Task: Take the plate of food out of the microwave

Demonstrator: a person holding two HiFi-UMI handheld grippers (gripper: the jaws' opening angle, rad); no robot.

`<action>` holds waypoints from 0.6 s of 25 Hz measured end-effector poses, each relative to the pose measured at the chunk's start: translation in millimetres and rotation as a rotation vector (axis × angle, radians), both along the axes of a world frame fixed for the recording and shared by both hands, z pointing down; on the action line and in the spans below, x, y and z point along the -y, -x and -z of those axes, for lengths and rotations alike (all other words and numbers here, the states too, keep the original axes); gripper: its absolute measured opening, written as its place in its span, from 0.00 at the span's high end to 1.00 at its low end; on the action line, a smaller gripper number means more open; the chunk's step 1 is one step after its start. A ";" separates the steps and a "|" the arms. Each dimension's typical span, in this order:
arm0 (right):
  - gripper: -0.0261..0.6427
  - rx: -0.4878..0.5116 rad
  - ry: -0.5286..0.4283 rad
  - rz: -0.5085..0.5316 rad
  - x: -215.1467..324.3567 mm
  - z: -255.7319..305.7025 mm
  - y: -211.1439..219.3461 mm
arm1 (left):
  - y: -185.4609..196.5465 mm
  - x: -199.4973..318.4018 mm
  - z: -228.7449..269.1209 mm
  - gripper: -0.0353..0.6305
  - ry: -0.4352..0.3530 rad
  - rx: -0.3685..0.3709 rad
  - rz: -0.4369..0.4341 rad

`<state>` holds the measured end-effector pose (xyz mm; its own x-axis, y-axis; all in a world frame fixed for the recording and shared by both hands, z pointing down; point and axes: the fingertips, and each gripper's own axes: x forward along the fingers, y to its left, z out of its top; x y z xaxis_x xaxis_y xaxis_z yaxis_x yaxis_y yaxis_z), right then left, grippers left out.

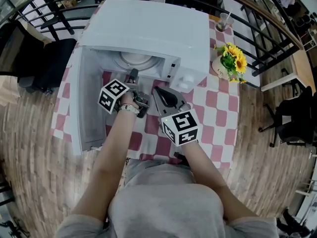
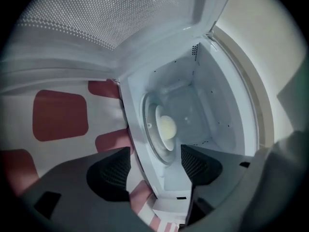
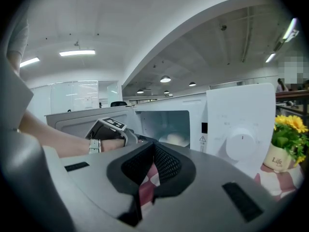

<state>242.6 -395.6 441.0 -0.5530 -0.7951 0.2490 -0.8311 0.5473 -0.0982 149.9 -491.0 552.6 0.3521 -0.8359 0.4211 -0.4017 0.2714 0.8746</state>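
Note:
The white microwave (image 1: 153, 29) stands on a red-and-white checked cloth with its door (image 1: 79, 98) swung open to the left. Inside, a plate (image 2: 161, 127) rests on the glass turntable and carries a pale round piece of food (image 2: 167, 126); the head view shows only the plate's rim (image 1: 136, 59). My left gripper (image 2: 154, 166) is open just in front of the cavity's lower edge, its jaws apart and holding nothing. In the head view the left gripper (image 1: 132, 75) is at the opening. My right gripper (image 3: 153, 159) is shut and empty, held back from the microwave's front (image 1: 156, 89).
A pot of yellow sunflowers (image 1: 230, 61) stands right of the microwave, with a plastic cup (image 1: 225, 20) behind it. The microwave's control panel and dial (image 3: 240, 144) are to the right of the cavity. A black railing (image 1: 257, 29) runs round the table's far side.

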 end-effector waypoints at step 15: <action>0.93 0.014 0.047 -0.035 21.5 -19.7 -7.4 | 2.0 46.0 -24.6 0.44 0.200 -0.015 0.069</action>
